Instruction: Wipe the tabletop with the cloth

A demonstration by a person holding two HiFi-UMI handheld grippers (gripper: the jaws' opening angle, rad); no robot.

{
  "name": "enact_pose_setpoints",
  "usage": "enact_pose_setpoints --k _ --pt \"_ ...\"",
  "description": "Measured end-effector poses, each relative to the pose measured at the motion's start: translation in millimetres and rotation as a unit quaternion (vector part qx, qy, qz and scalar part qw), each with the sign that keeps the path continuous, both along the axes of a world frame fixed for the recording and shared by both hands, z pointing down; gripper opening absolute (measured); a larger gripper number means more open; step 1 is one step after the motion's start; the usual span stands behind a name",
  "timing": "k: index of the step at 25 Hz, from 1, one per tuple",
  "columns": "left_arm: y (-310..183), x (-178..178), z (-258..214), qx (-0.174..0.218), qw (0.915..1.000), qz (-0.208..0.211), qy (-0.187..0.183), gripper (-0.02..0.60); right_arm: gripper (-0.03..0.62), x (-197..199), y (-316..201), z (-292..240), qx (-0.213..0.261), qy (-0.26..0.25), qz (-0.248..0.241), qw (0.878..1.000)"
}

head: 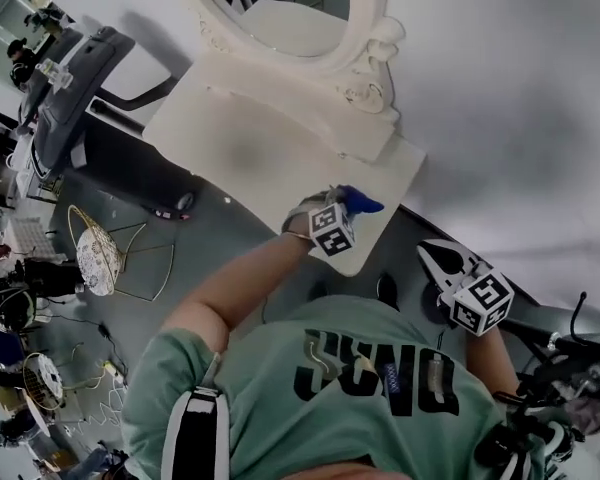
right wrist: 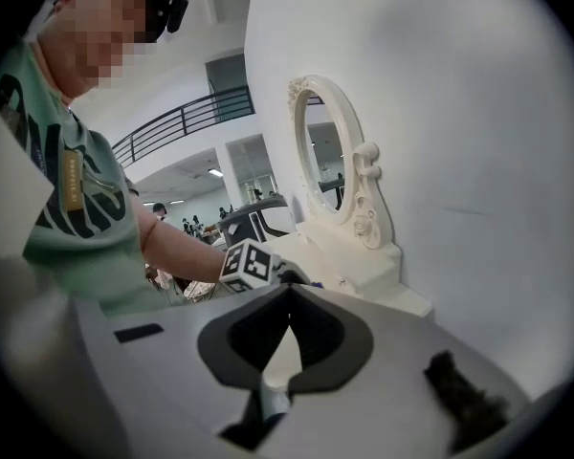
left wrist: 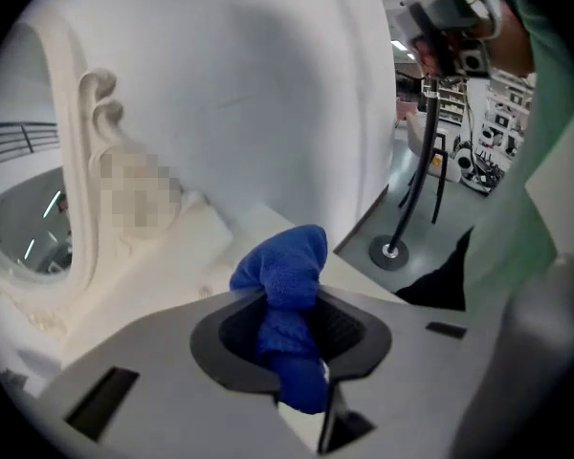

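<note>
the left claw (left wrist: 292, 328) pinches a fuzzy blue cloth (left wrist: 289, 261), bunched between its dark jaws and poking out past the tips, just over the smooth cream tabletop (left wrist: 163, 285). the right claw (right wrist: 287, 299) is pressed together at its tips and holds nothing, with a carved oval mirror (right wrist: 359, 199) ahead of it.

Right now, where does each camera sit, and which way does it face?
Head view: on the person's head, facing steeply down at the white tabletop and mirror; shows green shirt, left arm, left claw, right claw.
Left gripper view: on the left claw, facing along its jaws, shut on the blue cloth, toward the tabletop; green shirt at right.
Right gripper view: on the right claw, jaws shut and empty, facing the mirror; shows shirt and left arm.
Shared: head and right gripper views both show mirror and left claw.
</note>
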State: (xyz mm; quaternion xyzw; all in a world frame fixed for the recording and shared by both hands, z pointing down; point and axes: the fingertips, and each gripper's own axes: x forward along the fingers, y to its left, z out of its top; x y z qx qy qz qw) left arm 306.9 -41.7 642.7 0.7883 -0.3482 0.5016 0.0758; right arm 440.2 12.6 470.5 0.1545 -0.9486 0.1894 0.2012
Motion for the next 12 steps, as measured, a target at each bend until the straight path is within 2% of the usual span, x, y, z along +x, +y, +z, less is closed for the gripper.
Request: enact_pose_setpoints --k 3,6,9,12 --pt "-77.6 53.7 -0.1 0.019 0.9989 0.016 -0.039 0.097 0.012 32.8 -28.3 15.4 -0.007 -0.005 0.009 1.0" --pt "-137.6 88.4 29.7 0.004 0.9975 -0.005 -0.071 0.097 0.012 61.2 -53.2 32.9 -0.021 -0.007 0.002 1.0" --pt "-177.2 97.8 66.0 -0.016 0.9922 -0.022 -0.122 0.098 0.012 78.4 -73.6 42.2 -0.025 -0.006 -0.014 1.0" --pt "-205.3 90.3 91.3 -0.026 0.9813 -0.036 -0.187 0.098 0.012 87.8 -89.6 48.8 -0.033 -0.008 -0.028 0.999"
